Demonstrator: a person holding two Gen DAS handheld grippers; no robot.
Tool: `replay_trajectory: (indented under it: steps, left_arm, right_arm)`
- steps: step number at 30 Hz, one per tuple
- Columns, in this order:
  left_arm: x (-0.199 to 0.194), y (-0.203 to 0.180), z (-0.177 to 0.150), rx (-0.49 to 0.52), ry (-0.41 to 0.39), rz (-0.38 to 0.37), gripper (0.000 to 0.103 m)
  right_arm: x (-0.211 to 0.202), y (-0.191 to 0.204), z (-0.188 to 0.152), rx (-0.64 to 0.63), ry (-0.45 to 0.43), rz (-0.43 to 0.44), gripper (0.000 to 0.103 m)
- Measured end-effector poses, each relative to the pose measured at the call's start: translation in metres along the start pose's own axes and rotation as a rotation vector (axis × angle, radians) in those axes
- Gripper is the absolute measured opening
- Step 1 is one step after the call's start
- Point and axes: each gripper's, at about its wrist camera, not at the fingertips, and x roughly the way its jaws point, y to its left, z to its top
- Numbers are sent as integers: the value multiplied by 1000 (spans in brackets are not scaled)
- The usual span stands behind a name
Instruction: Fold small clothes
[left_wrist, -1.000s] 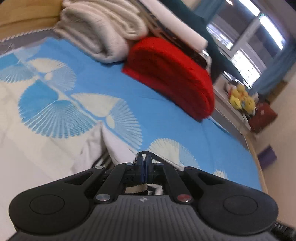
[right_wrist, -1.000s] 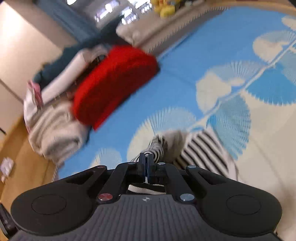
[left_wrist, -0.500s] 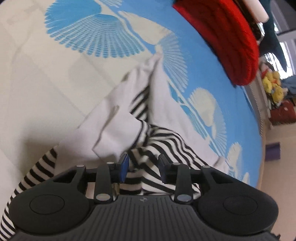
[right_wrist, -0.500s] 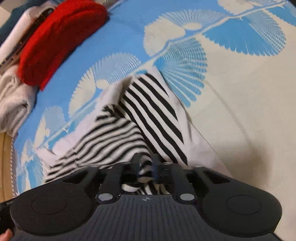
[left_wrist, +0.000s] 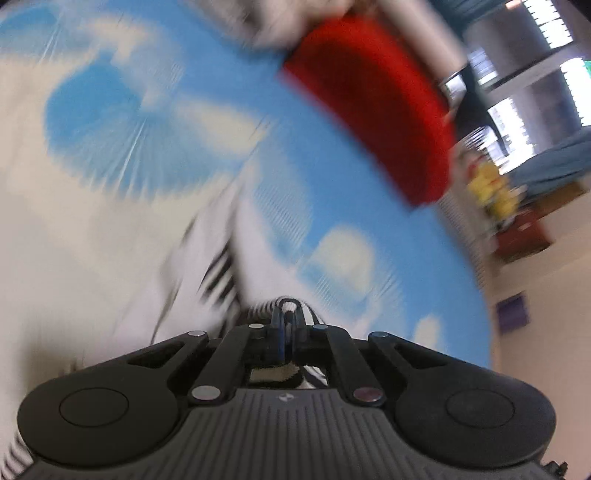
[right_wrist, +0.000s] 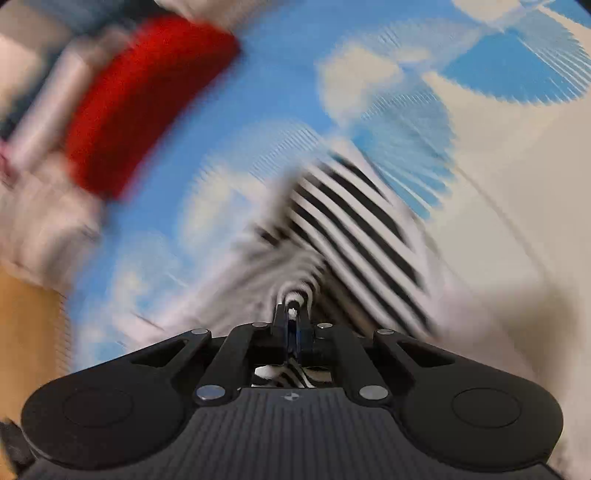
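A small black-and-white striped garment (left_wrist: 218, 269) lies crumpled on the blue and cream bedspread (left_wrist: 92, 206). In the left wrist view my left gripper (left_wrist: 286, 321) has its jaws closing to a pinch, with a striped fold of the garment between the pads. The right wrist view shows the striped garment (right_wrist: 351, 221) spreading away from my right gripper (right_wrist: 293, 314). That gripper's jaws are also closing tight on a bunched striped edge. Both views are blurred by motion.
A folded red knit (left_wrist: 373, 110) rests further back on the bed, also visible as the red knit (right_wrist: 144, 107). Pale folded laundry (right_wrist: 40, 218) sits beside it. The bed's edge and the floor (left_wrist: 535, 332) lie to the right in the left wrist view.
Half a second ago both grippers stood open low over the striped garment; now each is pinched on a fold of it. Both views have tilted up, so the red knit shows again.
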Motion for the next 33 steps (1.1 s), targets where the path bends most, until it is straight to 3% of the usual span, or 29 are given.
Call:
replay_trajectory:
  steps: [2,4,7,9,12,14,16,19,21,23,24,26,27,31,33]
  left_arm:
    - [-7,0,4,-2,-23,-22,3]
    - [3,9,1,-17,58,28,3]
    - [32,30,-14,-22,240,210,3]
    - [42,45,-17,-64,289,283,7]
    - [36,38,-6,-8,243,292,7]
    - [18,20,4,66,116,237,7]
    - [7,-1,5,163,53,113,7]
    - [17,-21,-10,257,154,-16,13]
    - [37,-21,-29,315,247,54,14]
    - [60,-12,-49,411,310,251,13]
    - [67,-8,-55,446,328,315,13]
    - [70,-1,-57,450,336,322,13]
    - [67,-2,-53,447,331,316,13]
    - [39,-12,-44,481,227,297,13]
    - [44,-11,-47,519,225,310,13]
  right_arm:
    - [-18,7,5,10,-75,92,3]
    - [-26,9,7,-1,-103,99,3]
    - [-12,-2,1,4,2,-61,3]
    - [10,-18,-9,32,117,-210,7]
    - [25,-29,-18,66,180,-283,12]
    - [19,-13,-14,-26,116,-296,12]
    - [2,6,-11,-122,-7,-255,12]
    - [-14,30,-11,-222,-110,-126,19]
    - [-10,36,-14,-240,-77,-63,25]
    - [6,32,-20,-221,21,-46,28]
    - [16,28,-25,-213,80,-88,29]
    - [41,17,-36,-238,202,-242,29]
    - [47,12,-40,-248,221,-284,28]
    - [40,15,-37,-237,172,-260,29]
    - [30,24,-34,-265,119,-232,30]
